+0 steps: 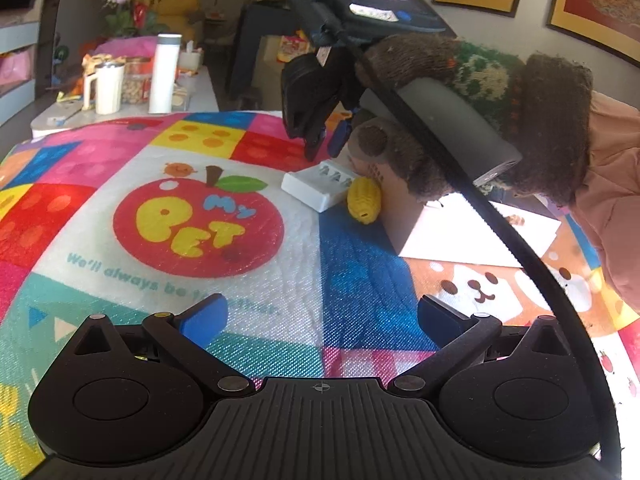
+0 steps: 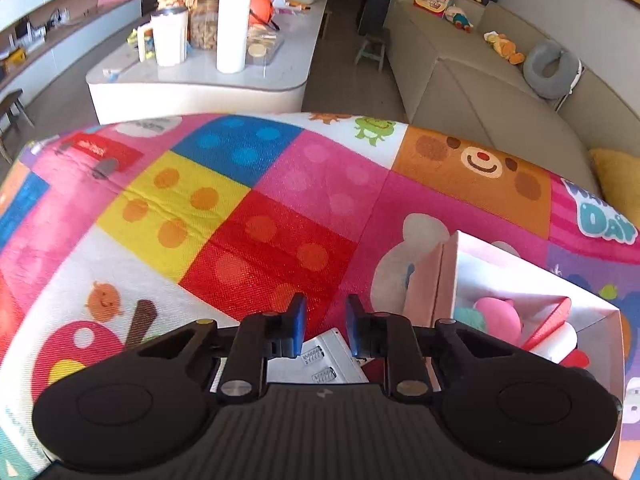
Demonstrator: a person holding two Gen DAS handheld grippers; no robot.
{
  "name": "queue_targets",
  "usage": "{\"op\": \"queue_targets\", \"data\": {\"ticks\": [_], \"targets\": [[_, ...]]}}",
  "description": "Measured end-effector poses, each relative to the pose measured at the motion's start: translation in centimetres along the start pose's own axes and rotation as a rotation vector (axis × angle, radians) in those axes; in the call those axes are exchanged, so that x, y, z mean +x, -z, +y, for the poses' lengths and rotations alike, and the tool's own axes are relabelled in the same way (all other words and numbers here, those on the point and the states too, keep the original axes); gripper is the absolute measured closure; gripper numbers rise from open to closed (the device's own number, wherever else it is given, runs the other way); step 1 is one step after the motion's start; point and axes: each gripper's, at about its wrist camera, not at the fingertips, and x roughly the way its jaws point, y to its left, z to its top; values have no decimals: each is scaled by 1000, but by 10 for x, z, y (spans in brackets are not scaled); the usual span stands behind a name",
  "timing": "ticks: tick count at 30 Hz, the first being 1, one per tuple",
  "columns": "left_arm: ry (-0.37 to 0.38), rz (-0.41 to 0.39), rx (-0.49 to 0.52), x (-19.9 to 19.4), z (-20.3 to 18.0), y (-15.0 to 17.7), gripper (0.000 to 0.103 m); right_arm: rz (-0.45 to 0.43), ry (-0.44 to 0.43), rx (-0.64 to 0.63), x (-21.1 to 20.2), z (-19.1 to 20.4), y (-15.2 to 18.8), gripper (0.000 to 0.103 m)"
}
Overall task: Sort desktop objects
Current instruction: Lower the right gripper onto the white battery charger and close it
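Observation:
A white battery charger lies on the colourful mat, with a yellow corn-shaped toy beside it against a cardboard box. My left gripper is open and empty, low over the mat in front of them. My right gripper hovers above the charger; in its own view the gripper has its jaws a narrow gap apart with nothing between them, and the charger lies below and behind the fingertips. The white box at right holds pink and teal soft toys.
A white counter beyond the mat carries a tall white bottle, a white mug and jars. A beige sofa with cushions stands at the right. A sheet of paper lies by the box.

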Motion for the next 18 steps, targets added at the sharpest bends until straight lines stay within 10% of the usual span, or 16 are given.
{"op": "queue_targets", "data": {"ticks": [6, 14, 18], "targets": [[20, -5, 10, -1, -1, 0, 0, 53, 0, -106, -5, 9, 21, 84], [48, -13, 15, -4, -2, 1, 0, 153, -267, -151, -55, 7, 74, 84], [91, -7, 25, -6, -1, 2, 0, 18, -321, -93, -108, -18, 106, 83]]}}
